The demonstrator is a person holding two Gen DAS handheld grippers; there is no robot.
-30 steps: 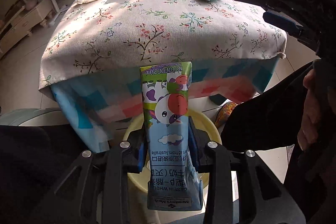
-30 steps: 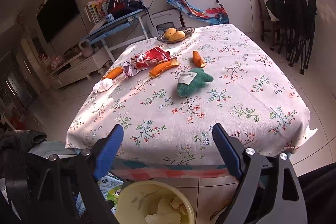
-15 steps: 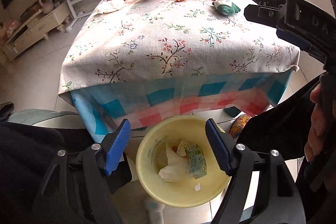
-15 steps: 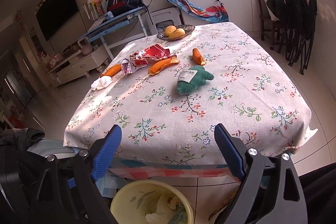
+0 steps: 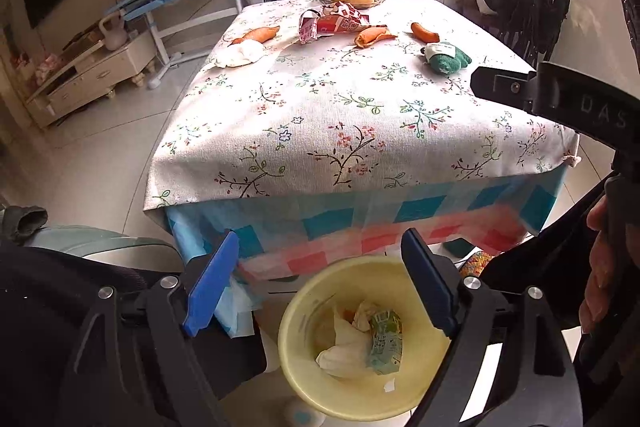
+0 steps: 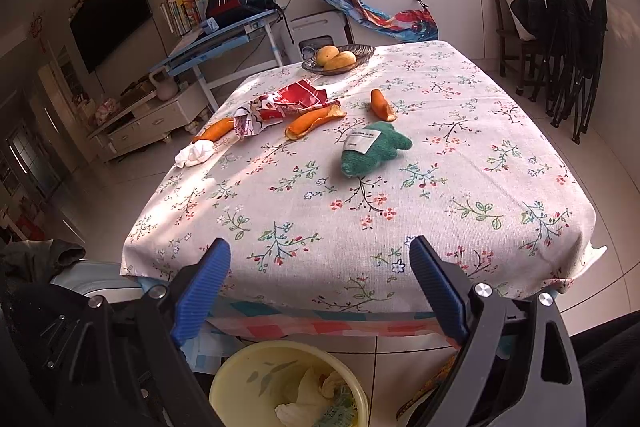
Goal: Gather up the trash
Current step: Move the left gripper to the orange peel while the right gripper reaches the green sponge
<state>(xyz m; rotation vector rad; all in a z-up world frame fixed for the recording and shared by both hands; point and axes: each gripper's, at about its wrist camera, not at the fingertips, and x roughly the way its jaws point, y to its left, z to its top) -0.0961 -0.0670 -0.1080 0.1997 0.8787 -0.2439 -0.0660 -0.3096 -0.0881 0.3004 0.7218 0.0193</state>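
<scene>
My left gripper (image 5: 318, 283) is open and empty above the yellow trash bin (image 5: 296, 371) on the floor by the table's near edge. The milk carton (image 5: 385, 343) lies in the bin on crumpled tissue. My right gripper (image 6: 320, 287) is open and empty at the table's near edge, the bin (image 6: 236, 379) below it. On the flowered tablecloth at the far side lie a red wrapper (image 6: 292, 101), orange peels (image 6: 314, 121) (image 6: 382, 105) (image 6: 214, 129), a white tissue wad (image 6: 196, 153) and a green cloth toy (image 6: 372, 149).
A fruit basket (image 6: 338, 57) stands at the table's far edge. A blue desk (image 6: 224, 43) and a low cabinet (image 6: 148, 119) stand at the left, chairs with dark clothes (image 6: 568, 35) at the right. The right gripper's body (image 5: 560, 103) reaches in at the left wrist view's right.
My left gripper opened and let the milk carton fall into the bin, then lifted back so more of the table shows. My right gripper has risen slightly.
</scene>
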